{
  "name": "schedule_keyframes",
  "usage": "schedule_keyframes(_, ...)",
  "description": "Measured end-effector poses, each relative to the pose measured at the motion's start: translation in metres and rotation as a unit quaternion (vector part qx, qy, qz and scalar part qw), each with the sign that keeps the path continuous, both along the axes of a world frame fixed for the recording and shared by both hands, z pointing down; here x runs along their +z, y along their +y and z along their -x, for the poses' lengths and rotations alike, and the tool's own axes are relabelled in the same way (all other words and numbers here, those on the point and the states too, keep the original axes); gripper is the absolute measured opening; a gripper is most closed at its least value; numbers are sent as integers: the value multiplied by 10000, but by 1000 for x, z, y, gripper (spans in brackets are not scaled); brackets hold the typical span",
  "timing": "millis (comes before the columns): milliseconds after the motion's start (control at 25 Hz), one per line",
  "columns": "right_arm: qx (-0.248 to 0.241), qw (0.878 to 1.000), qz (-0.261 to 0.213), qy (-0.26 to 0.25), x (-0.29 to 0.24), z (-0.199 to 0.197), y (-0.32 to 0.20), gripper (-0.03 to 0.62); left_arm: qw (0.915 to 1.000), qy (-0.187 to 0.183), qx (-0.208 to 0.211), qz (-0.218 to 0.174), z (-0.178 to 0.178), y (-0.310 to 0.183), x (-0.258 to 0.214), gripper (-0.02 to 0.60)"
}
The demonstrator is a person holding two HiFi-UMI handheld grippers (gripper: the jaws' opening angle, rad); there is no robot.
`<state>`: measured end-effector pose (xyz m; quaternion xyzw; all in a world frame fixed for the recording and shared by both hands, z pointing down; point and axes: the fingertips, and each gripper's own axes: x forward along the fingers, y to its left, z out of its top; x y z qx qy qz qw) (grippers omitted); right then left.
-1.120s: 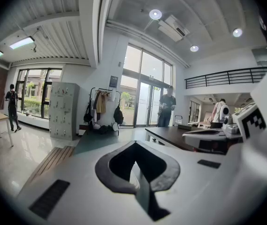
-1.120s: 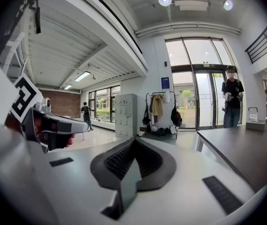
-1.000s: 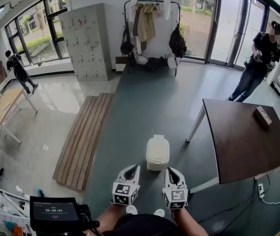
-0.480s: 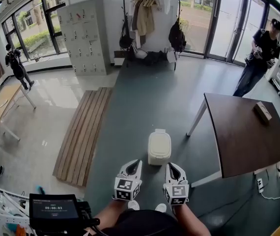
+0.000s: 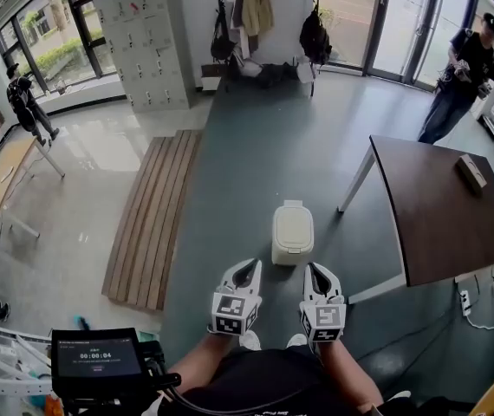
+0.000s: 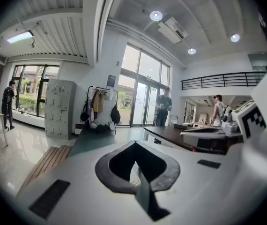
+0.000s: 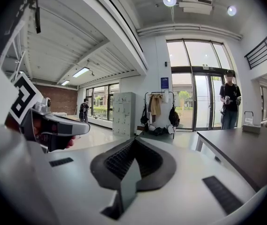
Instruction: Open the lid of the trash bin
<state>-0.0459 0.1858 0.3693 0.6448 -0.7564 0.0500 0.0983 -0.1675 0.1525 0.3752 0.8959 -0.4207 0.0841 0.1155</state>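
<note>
Head view, from left to right. At the far left a person [image 5: 26, 102] stands by the windows, near a light wooden desk [image 5: 3, 178]. At the lower left edge sits a small screen [image 5: 96, 361] showing digits. A bank of grey lockers [image 5: 147, 46] stands against the far wall, and a slatted wooden platform [image 5: 152, 224] lies on the floor in front of it. A coat rack [image 5: 256, 7] with hanging clothes and bags stands to the right of the lockers.

The left gripper [image 5: 249, 267] is held low in front of the person's body. In its own view the left gripper [image 6: 134, 143] has its jaws drawn together, tips meeting, with nothing held between them.

The trash bin [image 5: 292, 232], white and rounded, stands on the grey floor just ahead of both grippers and between their lines. Its lid [image 5: 293, 225] lies flat and closed. Neither gripper touches it.

The right gripper [image 5: 315, 271] is held level with the left one, just beside it. In its own view the right gripper [image 7: 134, 139] likewise has its jaws closed tip to tip and empty.

To the right stands a dark table [image 5: 442, 211] on pale legs, with a small box [image 5: 471, 173] near its far edge. Beyond it a second person [image 5: 459, 76] stands by the glass doors.
</note>
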Motion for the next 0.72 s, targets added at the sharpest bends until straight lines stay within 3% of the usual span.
schedule_keyframes(200, 146, 9998, -122, -32, -9, 4, 4, 0, 9998, -17, 180, -111, 0, 9, -9, -3)
schedule_keyframes(440, 158, 9997, -102, -144, 4, -18, -51, 2, 9997, -80, 167, -135, -21, -44, 0, -3)
schedule_keyframes(720, 201, 9996, -74, -159, 1, -13, -38, 0, 9999, -118, 40, 18, -9, -41, 7, -3)
